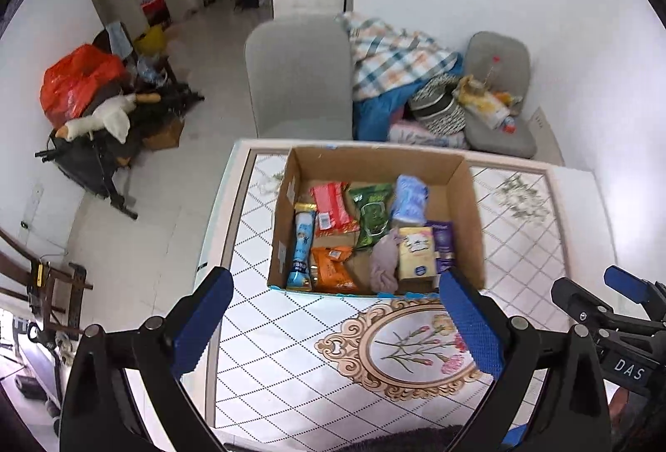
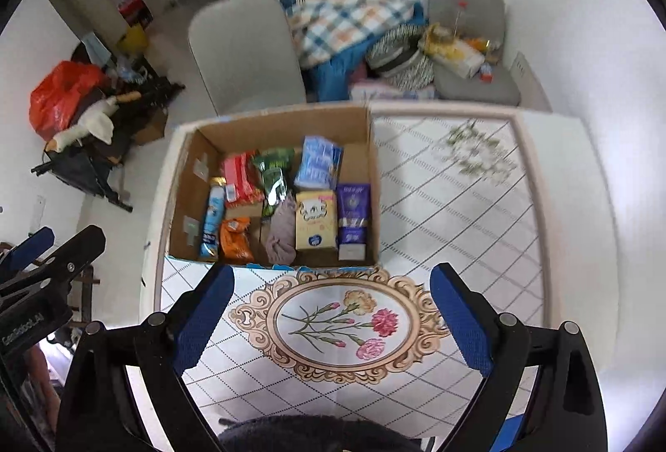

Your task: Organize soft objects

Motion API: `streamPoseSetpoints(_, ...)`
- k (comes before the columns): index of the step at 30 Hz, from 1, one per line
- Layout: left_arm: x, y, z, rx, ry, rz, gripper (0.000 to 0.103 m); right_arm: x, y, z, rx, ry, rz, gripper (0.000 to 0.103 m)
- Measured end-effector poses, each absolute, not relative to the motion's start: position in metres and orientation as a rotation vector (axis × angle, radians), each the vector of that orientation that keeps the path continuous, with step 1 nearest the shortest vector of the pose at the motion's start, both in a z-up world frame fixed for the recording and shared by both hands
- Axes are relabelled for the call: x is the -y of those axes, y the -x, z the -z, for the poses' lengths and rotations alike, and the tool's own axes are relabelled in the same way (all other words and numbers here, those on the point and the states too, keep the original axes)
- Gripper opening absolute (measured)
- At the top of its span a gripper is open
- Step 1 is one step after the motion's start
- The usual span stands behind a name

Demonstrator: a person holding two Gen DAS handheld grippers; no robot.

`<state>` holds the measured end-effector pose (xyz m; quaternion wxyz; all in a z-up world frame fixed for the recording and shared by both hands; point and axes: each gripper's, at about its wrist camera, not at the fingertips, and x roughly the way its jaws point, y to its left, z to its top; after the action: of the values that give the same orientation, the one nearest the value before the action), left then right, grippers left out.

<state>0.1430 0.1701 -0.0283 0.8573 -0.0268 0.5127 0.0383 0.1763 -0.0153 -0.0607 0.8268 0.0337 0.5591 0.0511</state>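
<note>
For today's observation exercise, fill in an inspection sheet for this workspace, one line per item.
Surface: patterned table, mostly bare.
Job's things: cardboard box holding packets, a grey cloth, a yellow carton.
Clutter: nothing seen on the table outside the box.
Grippers: left gripper and right gripper both open, holding nothing.
Cables: nothing seen.
Surroundings: chair, plaid blanket, orange bag.

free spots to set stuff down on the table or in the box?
Bare: the table right of the cardboard box, and the flower medallion patch in front of it. In the box, only a strip beside the blue pack; elsewhere crowded.
</note>
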Motion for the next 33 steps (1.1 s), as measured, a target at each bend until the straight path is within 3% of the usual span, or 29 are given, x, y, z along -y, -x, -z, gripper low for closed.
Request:
streamPoseSetpoints(15,-0.151,-0.101,-0.036,-0.983,0.033,-0.052,0.101,0.035,-0.120,-0.042,-1.023,-0.045,-0.088,0.097)
streamPoseSetpoints(33,-0.152,-0.099,-0.036,-0.979,0.036,-0.072,0.101,0.037,-0.125,-0.038,-1.033,-0.044,-0.091,0.097)
